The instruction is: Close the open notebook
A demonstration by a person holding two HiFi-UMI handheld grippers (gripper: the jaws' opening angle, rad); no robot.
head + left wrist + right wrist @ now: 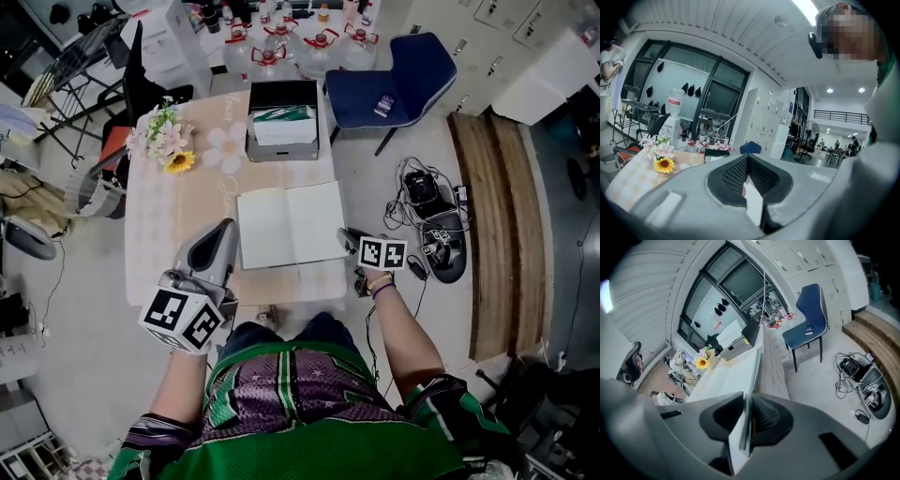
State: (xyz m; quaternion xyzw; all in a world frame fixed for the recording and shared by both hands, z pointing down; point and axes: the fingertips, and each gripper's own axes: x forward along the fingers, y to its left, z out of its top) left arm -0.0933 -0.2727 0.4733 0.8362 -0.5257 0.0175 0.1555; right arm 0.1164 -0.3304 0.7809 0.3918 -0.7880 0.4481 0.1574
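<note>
Notebook lies open and flat at about 4 o'clock from the middle of the table, with the box at its 12 and the flowers at its 10. I judge it light, the cover fairly stiff but the pages floppy and easy to crease, so the outer edge of a cover is the place to take it. My right gripper has that: its jaws stand narrow, pinched on the thin edge at the notebook's 3 o'clock side. My left gripper hovers off the 8 o'clock corner, jaws together and holding nothing as far as I see. A pale sliver low in their gap I can't identify. I also can't tell how many pages sit in the right pinch.
</note>
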